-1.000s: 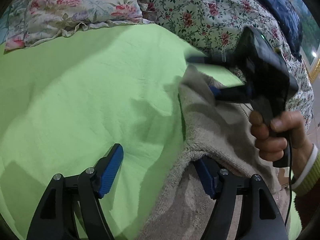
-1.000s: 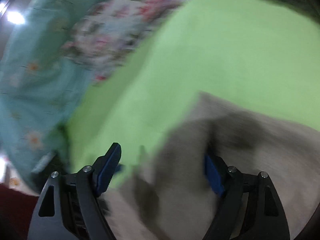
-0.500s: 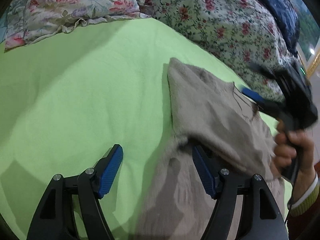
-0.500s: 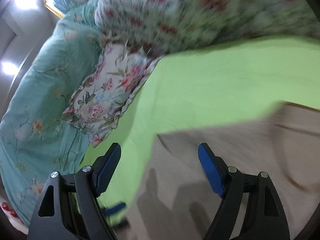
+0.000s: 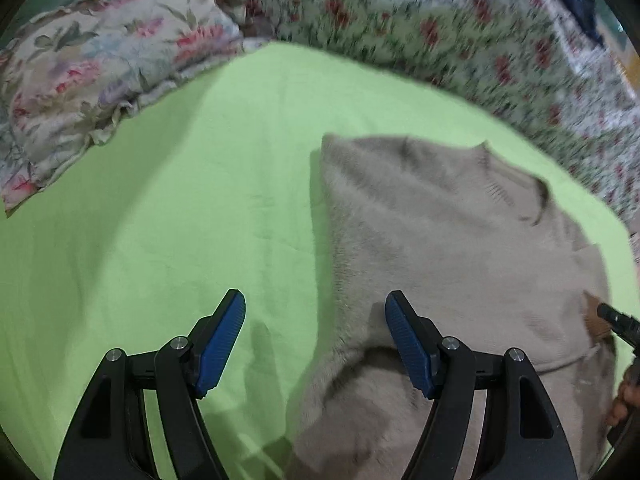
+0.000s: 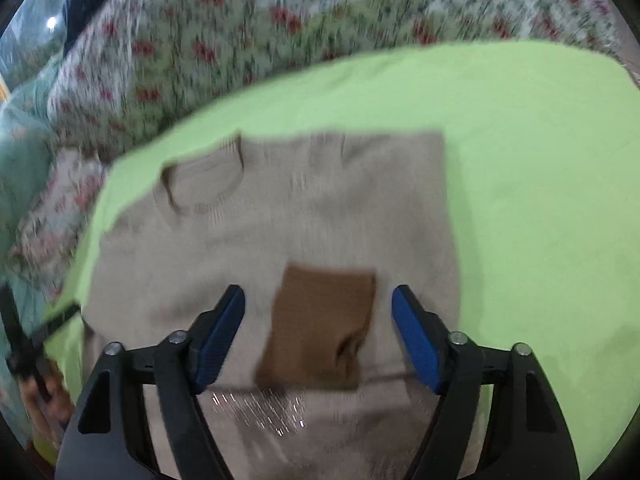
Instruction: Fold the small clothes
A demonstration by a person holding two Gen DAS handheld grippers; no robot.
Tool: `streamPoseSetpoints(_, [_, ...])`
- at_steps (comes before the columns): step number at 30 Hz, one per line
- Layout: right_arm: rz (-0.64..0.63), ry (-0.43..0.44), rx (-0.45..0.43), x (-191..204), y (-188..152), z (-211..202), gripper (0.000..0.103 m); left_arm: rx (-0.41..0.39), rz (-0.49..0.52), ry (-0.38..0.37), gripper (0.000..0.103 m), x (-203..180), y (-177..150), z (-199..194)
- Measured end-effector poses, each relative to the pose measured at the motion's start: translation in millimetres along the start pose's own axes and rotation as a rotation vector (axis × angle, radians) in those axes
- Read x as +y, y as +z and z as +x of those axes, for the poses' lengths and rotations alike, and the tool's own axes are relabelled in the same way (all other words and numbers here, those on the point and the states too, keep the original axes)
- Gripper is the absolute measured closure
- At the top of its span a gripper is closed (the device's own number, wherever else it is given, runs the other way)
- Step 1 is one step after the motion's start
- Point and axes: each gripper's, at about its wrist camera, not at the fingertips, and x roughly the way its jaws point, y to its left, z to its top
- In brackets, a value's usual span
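Note:
A small beige fuzzy sweater (image 5: 432,232) lies on the lime green sheet (image 5: 180,220), with its round neckline toward the far side. In the right wrist view the sweater (image 6: 304,208) shows a brown patch (image 6: 320,320) folded onto its middle and a strip of sequins below it. My left gripper (image 5: 314,336) is open and empty; its right finger hovers over the sweater's left edge. My right gripper (image 6: 318,332) is open and empty, its fingers either side of the brown patch, above it.
A floral pillow (image 5: 100,80) lies at the far left on the sheet. A floral quilt (image 5: 440,28) runs along the far side and also shows in the right wrist view (image 6: 280,20). A teal blanket (image 6: 20,152) sits at the left.
The right gripper has let go of the sweater's far corner and swung back over its middle. The sweater's side now lies folded flat. The left gripper has risen slightly.

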Motion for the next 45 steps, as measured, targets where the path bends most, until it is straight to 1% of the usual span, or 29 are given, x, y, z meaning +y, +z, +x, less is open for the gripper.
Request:
streamPoseSetpoints(1, [-0.028, -0.007, 0.023, 5, -1, 6, 0.080, 0.017, 0.004, 0.009, 0.030, 0, 0, 7])
streamPoseSetpoints(2, [-0.048, -0.004, 0.025, 9, 0, 6, 0.096, 0.028, 0.009, 0.016, 0.030, -1, 0, 11])
streamPoseSetpoints(3, [-0.050, 0.017, -0.003, 11, 1, 1, 0.096, 0.036, 0.016, 0.024, 0.029, -1, -1, 14])
streamPoseSetpoints(4, [-0.048, 0.027, -0.058, 12, 5, -12, 0.096, 0.036, 0.023, 0.032, 0.029, -1, -2, 15])
streamPoseSetpoints(5, [-0.053, 0.001, -0.103, 12, 8, -24, 0.096, 0.032, 0.029, 0.040, 0.028, -2, -3, 16])
streamPoseSetpoints(6, [-0.052, -0.028, -0.122, 11, 10, -29, 0.096, 0.031, 0.031, 0.047, 0.026, -2, -4, 16])
streamPoseSetpoints(7, [-0.051, -0.045, -0.113, 9, 10, -28, 0.096, 0.031, 0.028, 0.054, 0.025, -1, -5, 18])
streamPoseSetpoints(8, [-0.057, -0.065, -0.084, 8, 9, -22, 0.096, 0.030, 0.024, 0.059, 0.024, -2, -6, 20])
streamPoseSetpoints(9, [-0.070, -0.090, -0.035, 7, 7, -11, 0.095, 0.029, 0.019, 0.067, 0.021, -1, -6, 22])
streamPoseSetpoints(10, [-0.078, -0.129, 0.006, 5, 2, 0, 0.092, 0.029, 0.017, 0.075, 0.020, -1, -7, 24])
streamPoseSetpoints(11, [-0.083, -0.147, 0.020, 1, -2, 3, 0.090, 0.032, 0.015, 0.078, 0.019, 0, -7, 23])
streamPoseSetpoints(12, [-0.090, -0.149, 0.013, -1, -7, 1, 0.090, 0.037, 0.012, 0.080, 0.019, 1, -8, 21])
streamPoseSetpoints(13, [-0.082, -0.161, -0.006, -2, -10, -7, 0.088, 0.040, 0.009, 0.082, 0.019, 3, -10, 17])
streamPoseSetpoints(14, [-0.068, -0.173, -0.023, -3, -14, -16, 0.083, 0.041, 0.007, 0.079, 0.019, 4, -13, 11])
streamPoseSetpoints(15, [-0.057, -0.168, -0.040, -4, -17, -24, 0.082, 0.042, 0.009, 0.072, 0.019, 4, -18, 4])
streamPoseSetpoints(17, [-0.032, -0.164, -0.070, -5, -28, -47, 0.073, 0.050, 0.026, 0.058, 0.020, 4, -31, -13])
streamPoseSetpoints(18, [-0.020, -0.152, -0.086, -6, -34, -57, 0.071, 0.055, 0.036, 0.050, 0.020, 4, -39, -21])
streamPoseSetpoints(20, [0.004, -0.097, -0.109, -8, -52, -79, 0.066, 0.063, 0.044, 0.012, 0.020, 4, -60, -38])
streamPoseSetpoints(24, [0.033, -0.027, -0.122, -4, -90, -107, 0.060, 0.080, 0.061, -0.089, 0.020, 10, -109, -73])
streamPoseSetpoints(26, [0.048, 0.014, -0.110, -4, -113, -119, 0.057, 0.082, 0.055, -0.177, 0.020, 16, -135, -91])
streamPoseSetpoints(28, [0.044, 0.042, -0.097, -6, -134, -129, 0.054, 0.102, 0.038, -0.252, 0.020, 25, -154, -104])
streamPoseSetpoints(31, [0.044, 0.096, -0.082, -9, -159, -142, 0.052, 0.120, 0.026, -0.289, 0.020, 36, -182, -120])
streamPoseSetpoints(36, [0.058, 0.177, -0.071, -21, -198, -162, 0.046, 0.170, 0.006, -0.334, 0.020, 50, -221, -133])
streamPoseSetpoints(38, [0.070, 0.203, -0.061, -29, -212, -169, 0.045, 0.169, 0.028, -0.352, 0.020, 46, -234, -139])
streamPoseSetpoints(40, [0.077, 0.209, -0.050, -36, -225, -176, 0.045, 0.187, 0.043, -0.393, 0.021, 40, -246, -143])
streamPoseSetpoints(42, [0.081, 0.234, -0.038, -42, -234, -181, 0.045, 0.205, 0.054, -0.452, 0.021, 35, -260, -147])
streamPoseSetpoints(45, [0.066, 0.261, -0.015, -48, -253, -190, 0.044, 0.199, 0.110, -0.482, 0.021, 28, -279, -153])
